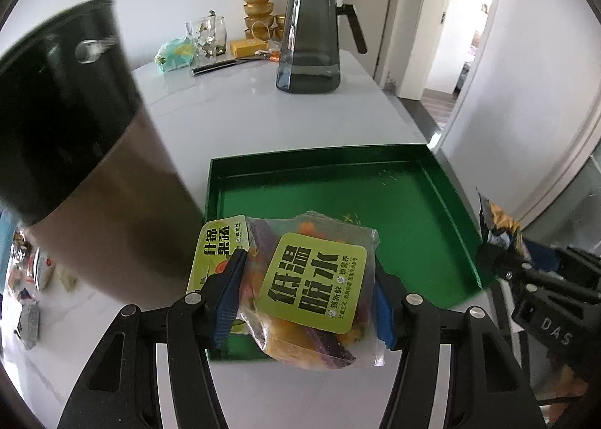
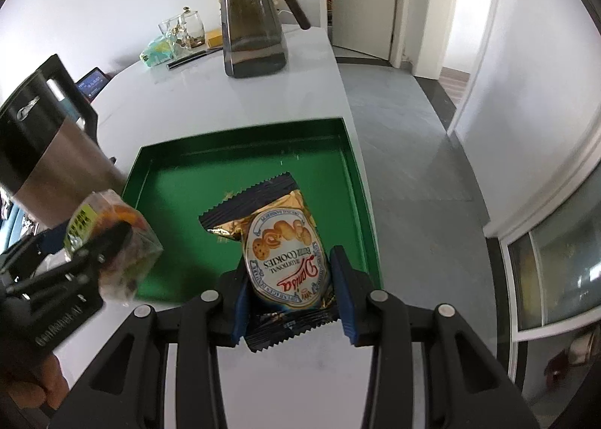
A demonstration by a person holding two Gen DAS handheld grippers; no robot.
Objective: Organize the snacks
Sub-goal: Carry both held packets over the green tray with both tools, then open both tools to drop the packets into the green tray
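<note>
the green tray [image 2: 240, 151] holds no snack lying loose yet, so the sorting looks barely begun. the left gripper [image 1: 306, 297] is clamped on a dried fruit bag [image 1: 311, 290] above the tray's near left corner; the right gripper [image 2: 291, 294] is clamped on a cookie packet [image 2: 285, 252] over its near edge. more snacks [image 1: 30, 279] wait at far left. the white counter [image 2: 233, 98] carries a steel flask [image 1: 75, 128] at left and a glass pitcher [image 2: 251, 23] far back; a doorway opens right.

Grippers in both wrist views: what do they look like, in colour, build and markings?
Both match. The left gripper and right gripper have matte black angular linkage arms with slotted cutouts and round silver pivot pins. The fingers carry ribbed blue pads. White lettering marks the body of each, seen from the other's view. No cables or sleeves show.
</note>
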